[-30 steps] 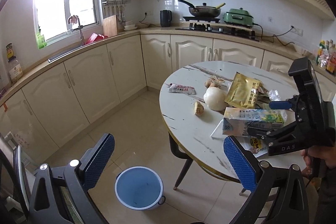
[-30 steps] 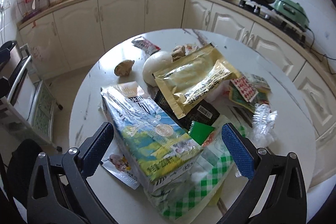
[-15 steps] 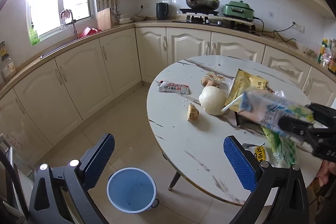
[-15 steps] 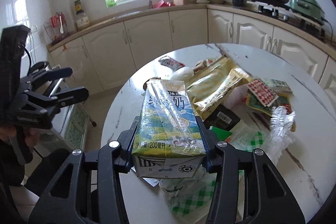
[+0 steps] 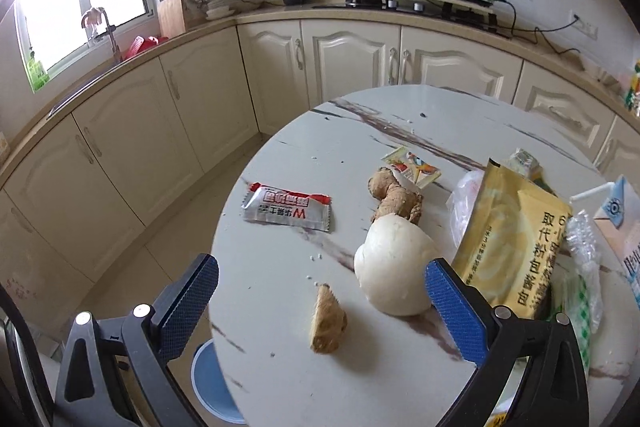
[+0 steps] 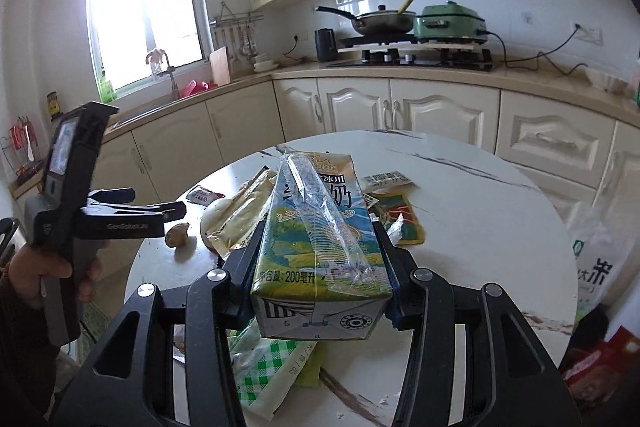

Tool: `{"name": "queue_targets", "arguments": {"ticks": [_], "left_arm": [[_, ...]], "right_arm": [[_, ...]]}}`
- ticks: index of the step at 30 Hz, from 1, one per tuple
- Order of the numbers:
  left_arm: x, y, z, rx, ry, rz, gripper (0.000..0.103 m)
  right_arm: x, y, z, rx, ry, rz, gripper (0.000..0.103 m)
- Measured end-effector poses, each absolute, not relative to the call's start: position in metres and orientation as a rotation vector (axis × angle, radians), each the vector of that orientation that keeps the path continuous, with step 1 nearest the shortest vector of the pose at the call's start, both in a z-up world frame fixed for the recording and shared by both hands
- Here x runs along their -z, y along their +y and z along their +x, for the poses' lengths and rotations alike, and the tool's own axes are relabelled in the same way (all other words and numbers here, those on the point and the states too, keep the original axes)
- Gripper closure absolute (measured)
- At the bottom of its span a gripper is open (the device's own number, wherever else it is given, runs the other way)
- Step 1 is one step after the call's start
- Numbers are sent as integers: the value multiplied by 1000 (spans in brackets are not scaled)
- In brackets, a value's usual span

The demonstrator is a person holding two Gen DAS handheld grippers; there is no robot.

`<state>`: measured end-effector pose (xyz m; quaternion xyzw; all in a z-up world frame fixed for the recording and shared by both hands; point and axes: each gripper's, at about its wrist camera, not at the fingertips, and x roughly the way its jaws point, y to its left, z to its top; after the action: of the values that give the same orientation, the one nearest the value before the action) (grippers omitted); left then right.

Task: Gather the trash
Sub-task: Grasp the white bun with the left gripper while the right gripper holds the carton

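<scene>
My right gripper (image 6: 320, 255) is shut on a milk carton (image 6: 320, 243), lifted off the round marble table (image 6: 480, 227); the carton's top with its straw shows in the left wrist view (image 5: 616, 211). My left gripper (image 5: 320, 291) is open, low over the table's near edge, with a small ginger piece (image 5: 328, 323) between its fingers, untouched. Just ahead lie a white bun (image 5: 392, 263), a ginger root (image 5: 396, 199), a red-and-silver wrapper (image 5: 288, 211) and a yellow packet (image 5: 512, 239). The left gripper (image 6: 176, 213), in a hand, appears at the left of the right wrist view.
A blue bucket (image 5: 212, 383) stands on the floor, partly under the table's edge. Green checked bag (image 6: 264, 367) and more wrappers (image 6: 396, 219) lie under the carton. A rice bag (image 6: 600, 267) sits at the right. Cream cabinets (image 5: 192, 115) ring the room.
The right gripper closed on the milk carton and lifted it off the pile, tilting up. The left gripper swung from over the floor and bucket in over the table's edge.
</scene>
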<state>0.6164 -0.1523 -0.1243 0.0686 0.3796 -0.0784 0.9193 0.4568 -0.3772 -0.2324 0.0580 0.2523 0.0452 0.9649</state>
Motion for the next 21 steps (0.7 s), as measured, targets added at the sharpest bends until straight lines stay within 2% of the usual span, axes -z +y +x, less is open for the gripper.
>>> {"name": "queue_targets", "arguments": {"ticks": [9,12,14,16,21], "left_arm": [[153,-187,658,205,832,181,2],[162,-189,664,216,850,182,6],[168,-190,667,242,872,170,18],[171,-191,668,313,889,143,46],[171,-194,662,346,867,155,55]], "right_arm": [[245,-388,468,-100,520,140,56],[249,-390,472,-96,525,145,56],[251,-390,471,-97,525,147,56],[252,-389,470,-90,524,141,56],[249,-390,467,-71,521,142,57]]}}
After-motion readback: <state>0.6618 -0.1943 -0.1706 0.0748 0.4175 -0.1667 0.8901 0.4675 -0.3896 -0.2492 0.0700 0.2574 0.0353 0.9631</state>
